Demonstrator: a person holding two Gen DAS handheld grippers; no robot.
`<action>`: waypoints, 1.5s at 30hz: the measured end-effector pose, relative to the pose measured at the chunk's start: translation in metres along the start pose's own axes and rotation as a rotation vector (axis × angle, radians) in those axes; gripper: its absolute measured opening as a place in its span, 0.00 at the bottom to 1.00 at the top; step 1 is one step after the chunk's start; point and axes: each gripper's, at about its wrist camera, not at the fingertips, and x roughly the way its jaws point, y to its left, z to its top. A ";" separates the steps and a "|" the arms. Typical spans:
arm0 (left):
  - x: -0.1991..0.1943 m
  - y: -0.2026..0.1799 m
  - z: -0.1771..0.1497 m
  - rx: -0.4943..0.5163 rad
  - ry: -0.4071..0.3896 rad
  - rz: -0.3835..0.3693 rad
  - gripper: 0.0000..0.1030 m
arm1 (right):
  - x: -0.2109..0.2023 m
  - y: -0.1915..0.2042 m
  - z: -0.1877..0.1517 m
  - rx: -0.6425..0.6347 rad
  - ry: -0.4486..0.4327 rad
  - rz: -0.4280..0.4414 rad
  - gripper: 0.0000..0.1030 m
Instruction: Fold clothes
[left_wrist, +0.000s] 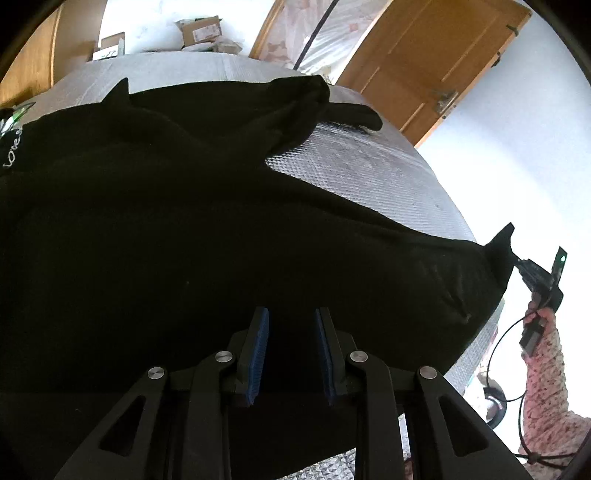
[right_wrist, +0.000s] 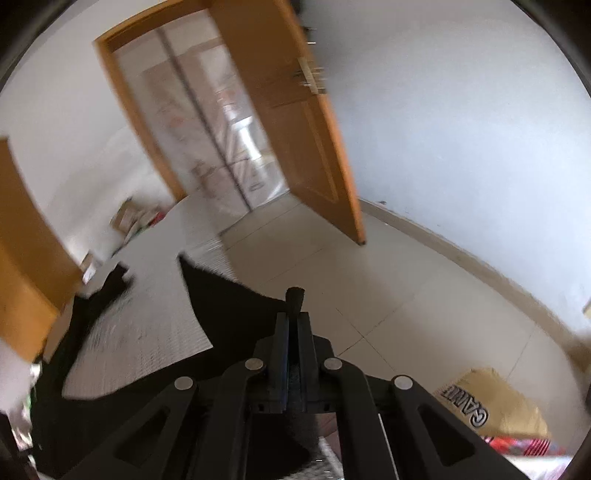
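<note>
A black garment (left_wrist: 221, 221) lies spread over a silver quilted mat (left_wrist: 369, 170), with one sleeve bunched at the far side. My left gripper (left_wrist: 291, 321) hangs low over the near part of the cloth, its blue pads (left_wrist: 260, 343) apart and nothing visibly pinched between them. At the mat's right edge, my right gripper (left_wrist: 517, 260) pinches a corner of the garment and holds it lifted. In the right wrist view the right gripper (right_wrist: 294, 317) is shut, with a tuft of black cloth (right_wrist: 295, 295) sticking out past its tips. The garment (right_wrist: 229, 306) trails back to the left.
A patterned sleeve (left_wrist: 546, 369) and a cable run behind the right gripper. An open wooden door (right_wrist: 295, 129) stands beyond the mat, with tiled floor below it. Cardboard boxes (left_wrist: 199, 31) sit past the far edge. A lettered carton (right_wrist: 491, 406) lies on the floor at right.
</note>
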 end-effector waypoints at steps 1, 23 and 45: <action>0.002 0.000 0.001 0.000 -0.001 -0.001 0.26 | 0.000 -0.007 0.000 0.022 -0.004 -0.021 0.04; -0.047 0.062 -0.023 -0.148 -0.114 0.078 0.26 | -0.031 0.001 -0.006 0.006 -0.040 -0.379 0.21; -0.150 0.187 -0.100 -0.525 -0.372 0.140 0.26 | -0.032 0.415 -0.216 -0.956 0.305 0.571 0.23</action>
